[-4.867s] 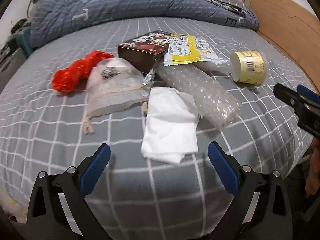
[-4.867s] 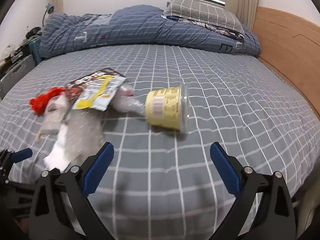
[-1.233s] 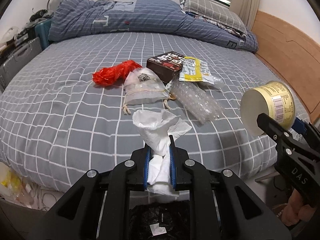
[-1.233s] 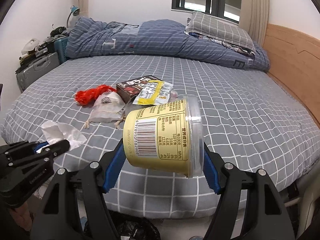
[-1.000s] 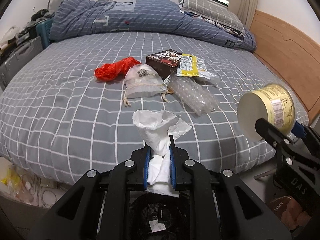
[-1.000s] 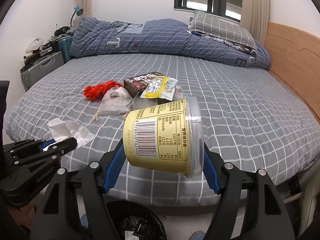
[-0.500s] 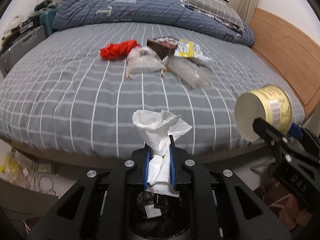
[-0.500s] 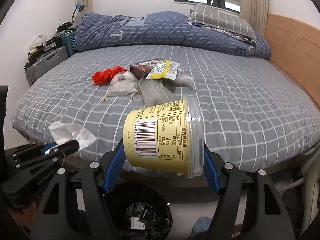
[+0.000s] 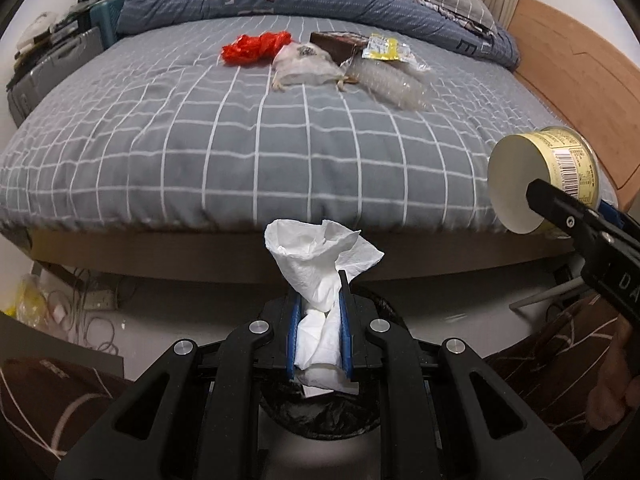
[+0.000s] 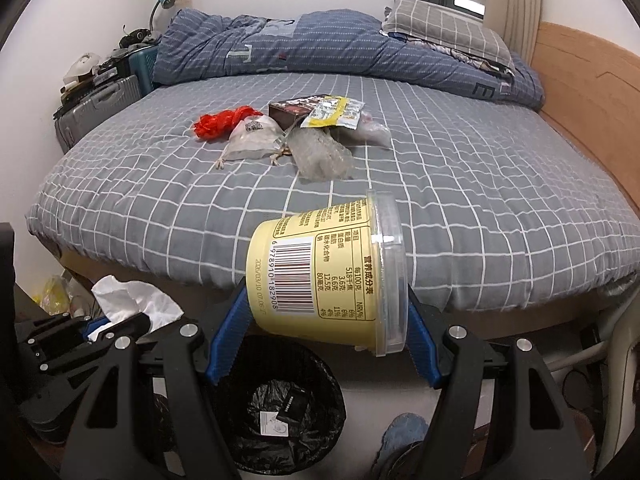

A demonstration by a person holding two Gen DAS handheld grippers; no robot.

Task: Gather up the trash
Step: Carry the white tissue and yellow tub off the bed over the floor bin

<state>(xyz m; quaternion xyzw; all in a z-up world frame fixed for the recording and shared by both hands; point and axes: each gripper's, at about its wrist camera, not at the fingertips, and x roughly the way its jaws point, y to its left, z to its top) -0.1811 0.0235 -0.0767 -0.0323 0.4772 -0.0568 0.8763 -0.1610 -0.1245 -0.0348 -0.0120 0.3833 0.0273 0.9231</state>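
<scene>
White crumpled paper tissue (image 9: 320,276) is pinched between the narrow jaws of the left claw (image 9: 319,332), its loose end fanning upward. Directly beneath that claw sits a round black bin lined with a black plastic bag (image 10: 276,408), on the floor just off the near edge of the grey bed with a white grid pattern (image 10: 440,184). The right claw (image 10: 320,336) is spread wide and clamped on a pale yellow plastic tub with a clear lid and a barcode label (image 10: 324,276), held on its side, lid to the right, above and slightly behind the bin.

A few seconds ago both claws stood empty over the bed, with the tissue and tub lying among the litter. Since then both have been picked up and carried back past the near edge of the bed, and over the last second the bin has come into full view below them. That suggests the carry is nearly finished and release is likely next.

Left near the middle of the bed, in a loose cluster: a red crumpled plastic bag (image 10: 220,122), a cloudy drawstring pouch (image 10: 256,138), a dark brown box (image 10: 296,110), a yellow-and-white sachet (image 10: 334,116) and a clear bubble-wrap roll (image 10: 320,156). By my estimate, roughly a third of the collecting will be done once these two drop.
</scene>
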